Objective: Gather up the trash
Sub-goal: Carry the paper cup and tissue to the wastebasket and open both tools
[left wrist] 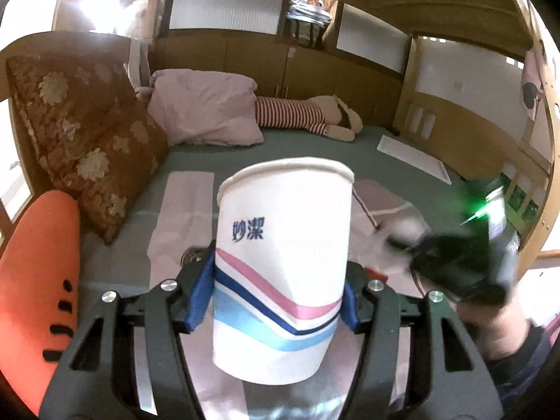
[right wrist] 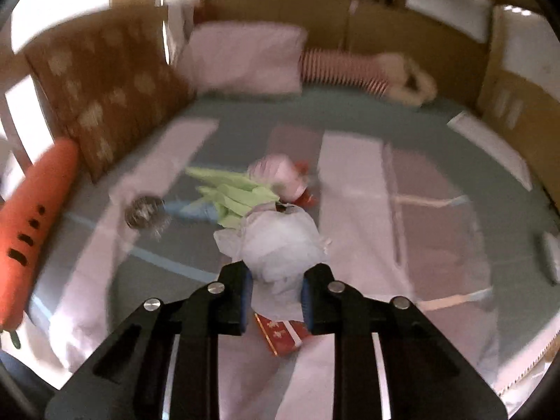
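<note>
My left gripper (left wrist: 278,280) is shut on a white paper cup (left wrist: 283,245) with blue characters and pink and blue waves, held upright above the bed. My right gripper (right wrist: 278,276) is shut on a crumpled white wad (right wrist: 280,241); in the left wrist view it shows blurred at the right, the wad (left wrist: 406,231) at its tips. On the bedspread beyond lie green paper (right wrist: 241,196), a pink crumpled piece (right wrist: 276,171), a red wrapper (right wrist: 308,196), a foil ball (right wrist: 145,211) and a red packet (right wrist: 280,332) under the fingers.
Brown floral cushions (left wrist: 87,140) and an orange carrot plush (left wrist: 38,280) line the left side. A pink pillow (left wrist: 206,108) and a striped plush toy (left wrist: 301,115) lie at the far end. A white flat board (left wrist: 413,157) rests at the right, by wooden bed walls.
</note>
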`<action>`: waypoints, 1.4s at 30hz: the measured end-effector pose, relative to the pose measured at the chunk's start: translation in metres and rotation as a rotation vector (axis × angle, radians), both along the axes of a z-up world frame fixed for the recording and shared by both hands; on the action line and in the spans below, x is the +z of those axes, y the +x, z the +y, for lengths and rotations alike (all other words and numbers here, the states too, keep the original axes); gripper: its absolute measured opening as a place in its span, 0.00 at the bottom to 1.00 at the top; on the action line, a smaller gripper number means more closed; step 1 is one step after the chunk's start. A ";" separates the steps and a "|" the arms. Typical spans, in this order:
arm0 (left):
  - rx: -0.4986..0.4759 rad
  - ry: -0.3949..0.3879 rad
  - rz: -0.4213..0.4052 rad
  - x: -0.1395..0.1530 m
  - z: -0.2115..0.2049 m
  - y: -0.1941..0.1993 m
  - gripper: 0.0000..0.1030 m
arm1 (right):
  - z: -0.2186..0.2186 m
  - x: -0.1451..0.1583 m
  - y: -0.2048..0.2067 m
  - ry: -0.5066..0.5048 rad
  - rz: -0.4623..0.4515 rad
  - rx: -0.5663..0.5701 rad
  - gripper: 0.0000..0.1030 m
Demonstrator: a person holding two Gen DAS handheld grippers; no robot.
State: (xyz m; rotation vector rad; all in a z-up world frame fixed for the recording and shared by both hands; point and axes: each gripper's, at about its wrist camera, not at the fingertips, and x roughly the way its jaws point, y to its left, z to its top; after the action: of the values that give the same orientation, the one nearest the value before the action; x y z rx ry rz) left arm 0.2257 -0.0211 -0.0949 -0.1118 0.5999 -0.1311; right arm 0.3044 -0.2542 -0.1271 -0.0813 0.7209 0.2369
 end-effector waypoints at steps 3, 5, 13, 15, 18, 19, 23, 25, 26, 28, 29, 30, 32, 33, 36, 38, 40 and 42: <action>-0.011 0.005 0.021 -0.009 -0.003 -0.011 0.58 | -0.010 0.017 -0.035 0.089 -0.069 -0.015 0.23; -0.018 0.009 0.027 -0.010 -0.004 -0.019 0.58 | -0.010 0.019 -0.051 0.124 -0.093 -0.017 0.23; -0.029 0.036 0.067 -0.026 -0.013 -0.015 0.59 | 0.009 0.011 -0.063 0.134 -0.073 0.031 0.23; -0.020 0.042 0.076 -0.029 -0.014 -0.013 0.59 | 0.007 0.011 -0.061 0.140 -0.064 0.031 0.23; -0.010 0.044 0.083 -0.032 -0.013 -0.011 0.59 | 0.006 0.012 -0.063 0.141 -0.069 0.025 0.23; -0.009 0.044 0.086 -0.033 -0.013 -0.011 0.59 | 0.006 0.012 -0.063 0.142 -0.069 0.023 0.23; -0.005 0.036 0.100 -0.037 -0.009 -0.006 0.59 | 0.010 0.010 -0.061 0.134 -0.059 0.026 0.23; -0.001 0.042 0.102 -0.038 -0.009 -0.005 0.59 | 0.012 0.010 -0.061 0.126 -0.059 0.030 0.23; -0.001 0.043 0.103 -0.038 -0.008 -0.005 0.59 | 0.013 0.010 -0.062 0.125 -0.060 0.030 0.23; -0.001 0.043 0.106 -0.039 -0.007 -0.005 0.60 | 0.013 0.010 -0.062 0.125 -0.060 0.028 0.23; -0.003 0.043 0.110 -0.039 -0.007 -0.004 0.60 | 0.013 0.010 -0.062 0.125 -0.059 0.029 0.23; -0.002 0.043 0.112 -0.040 -0.007 -0.004 0.60 | 0.013 0.010 -0.062 0.124 -0.059 0.030 0.23; -0.002 0.044 0.113 -0.040 -0.007 -0.004 0.60 | 0.013 0.009 -0.062 0.122 -0.058 0.031 0.23; -0.003 0.043 0.113 -0.040 -0.006 -0.004 0.60 | 0.013 0.009 -0.062 0.123 -0.059 0.032 0.23; -0.002 0.046 0.111 -0.040 -0.006 -0.004 0.60 | 0.011 0.008 -0.061 0.127 -0.055 0.037 0.23; -0.002 0.047 0.112 -0.041 -0.006 -0.003 0.60 | 0.010 0.008 -0.060 0.125 -0.052 0.038 0.23; -0.002 0.047 0.114 -0.042 -0.006 -0.003 0.60 | 0.009 0.007 -0.059 0.124 -0.051 0.038 0.23; -0.002 0.048 0.116 -0.042 -0.006 -0.002 0.60 | 0.010 0.007 -0.060 0.124 -0.052 0.037 0.23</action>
State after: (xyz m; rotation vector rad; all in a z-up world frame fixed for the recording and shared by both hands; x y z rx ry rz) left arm 0.2237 -0.0268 -0.1367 -0.0721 0.7183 -0.1126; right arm 0.2449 -0.2445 -0.1201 0.0171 0.6519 0.3133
